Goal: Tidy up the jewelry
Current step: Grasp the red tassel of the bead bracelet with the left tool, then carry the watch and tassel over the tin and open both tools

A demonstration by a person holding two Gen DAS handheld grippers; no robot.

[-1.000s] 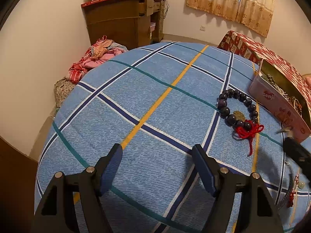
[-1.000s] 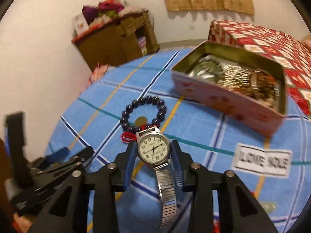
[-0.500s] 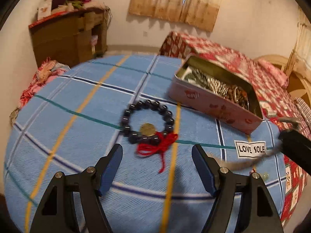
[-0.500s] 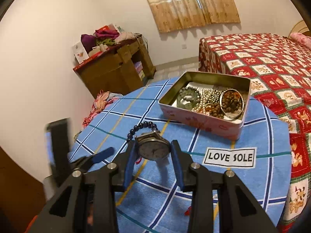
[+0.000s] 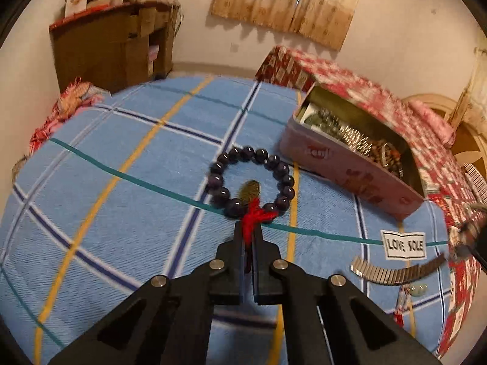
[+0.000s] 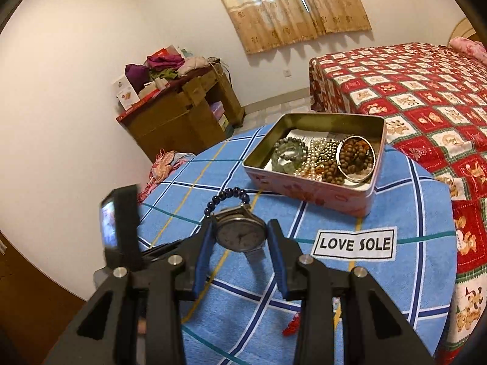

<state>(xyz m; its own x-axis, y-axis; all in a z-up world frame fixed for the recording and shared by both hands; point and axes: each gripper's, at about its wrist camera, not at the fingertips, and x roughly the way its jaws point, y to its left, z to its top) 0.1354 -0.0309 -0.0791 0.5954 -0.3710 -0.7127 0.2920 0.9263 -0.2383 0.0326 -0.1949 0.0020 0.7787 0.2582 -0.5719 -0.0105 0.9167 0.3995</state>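
Note:
A dark bead bracelet [image 5: 249, 179] with a red tassel [image 5: 254, 219] lies on the blue plaid table cloth [image 5: 121, 158]. My left gripper [image 5: 248, 228] is shut on the red tassel. My right gripper [image 6: 240, 228] is shut on a silver wristwatch [image 6: 240, 234] and holds it above the table; its metal band [image 5: 392, 272] shows in the left wrist view. The bracelet [image 6: 228, 197] shows just beyond the watch. A pink tin [image 6: 334, 194] holds several bead strings and a bangle; in the left wrist view the tin [image 5: 350, 173] is right of the bracelet.
A "LOVE SOLE" label [image 6: 354, 243] is sewn on the cloth near the tin. A small red charm [image 6: 292, 325] lies below my right gripper. A red quilted bed [image 6: 411, 91] stands beyond the table. A brown cabinet [image 6: 179, 115] stands by the wall.
My left gripper has closed on the bracelet's red tassel after moving up to it. My right gripper has risen with the watch, tilting its face flatter.

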